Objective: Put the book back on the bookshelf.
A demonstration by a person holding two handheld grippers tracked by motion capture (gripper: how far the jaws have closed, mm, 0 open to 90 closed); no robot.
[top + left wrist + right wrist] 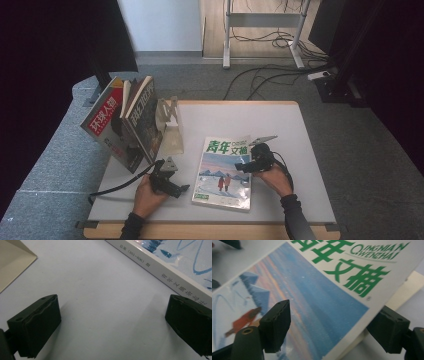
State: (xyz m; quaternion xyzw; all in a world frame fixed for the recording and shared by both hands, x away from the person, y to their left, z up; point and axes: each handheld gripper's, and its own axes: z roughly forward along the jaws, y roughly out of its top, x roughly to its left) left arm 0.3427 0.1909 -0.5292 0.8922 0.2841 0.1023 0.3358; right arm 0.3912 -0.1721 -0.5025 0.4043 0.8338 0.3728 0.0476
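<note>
Left tool (172, 186), nearest: jaws spread wide and empty over bare white bench (280, 130), resting just beside the spine edge of the flat glossy magazine with green title characters and a blue winter-scene cover (223, 172).

Right tool (246, 166): jaws straddle the magazine's right edge (352, 340), one above the cover, one below and outside; the cover corner is lifted. Pads do not yet press on it, so no grip.

Judged step: taking hold of the magazine at its open edge. Next move calls for closing on the whole thickness, not just the cover, then lifting.

Farther back left: cream metal bookend (169, 125) with two magazines leaning (125, 120), the likely destination.
</note>
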